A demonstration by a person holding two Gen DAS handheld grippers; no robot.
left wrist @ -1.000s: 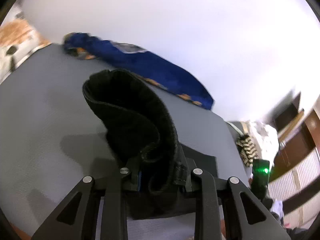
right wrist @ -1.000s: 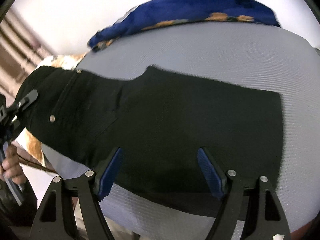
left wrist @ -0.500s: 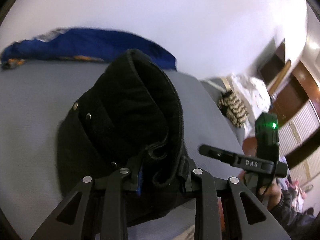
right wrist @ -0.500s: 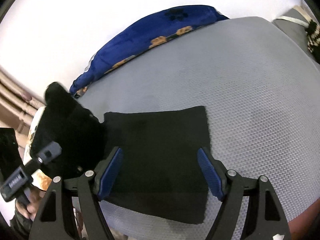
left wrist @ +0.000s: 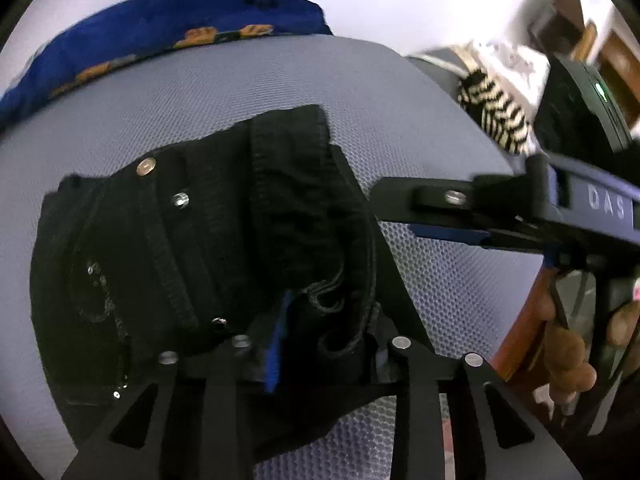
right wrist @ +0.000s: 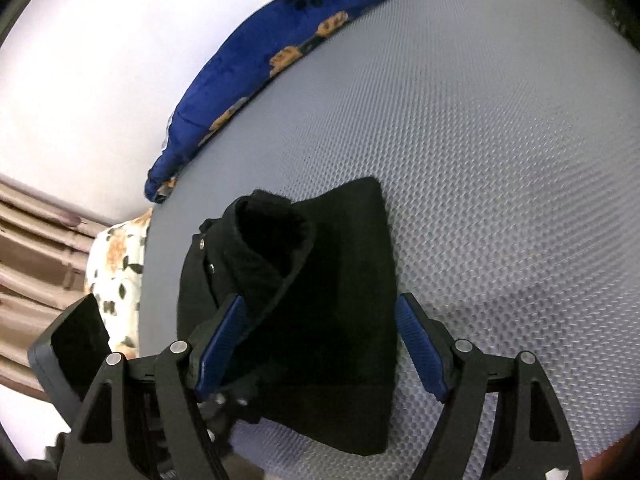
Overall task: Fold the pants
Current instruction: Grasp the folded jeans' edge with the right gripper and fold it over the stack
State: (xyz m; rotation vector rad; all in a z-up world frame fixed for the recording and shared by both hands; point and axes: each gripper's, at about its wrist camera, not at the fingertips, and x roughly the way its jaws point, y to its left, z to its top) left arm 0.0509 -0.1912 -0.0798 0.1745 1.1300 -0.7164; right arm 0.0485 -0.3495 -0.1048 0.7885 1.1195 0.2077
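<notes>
I have the black pants (right wrist: 320, 320) lying near the front edge of the grey mattress (right wrist: 500, 160), already doubled into a compact stack, with the waistband end (left wrist: 288, 184) draped over the top and not yet flat. My left gripper (left wrist: 324, 336) has that waistband bunched between its fingers and its jaws are opening; the cloth sits between the pads, though I cannot tell whether they press on it now. My right gripper (right wrist: 320, 344) stands wide open above the stack, straddling it and gripping nothing.

I judge this fabric thick and soft, denim-like, heavy enough to stay where it drops but prone to springing up at the fold. The seamed waistband, with its rivets (left wrist: 146, 166), is the firmest place to hold; the flat panels would only bunch.

Along the far edge of the mattress lies a blue patterned blanket (right wrist: 280, 52), well apart from the pants.
</notes>
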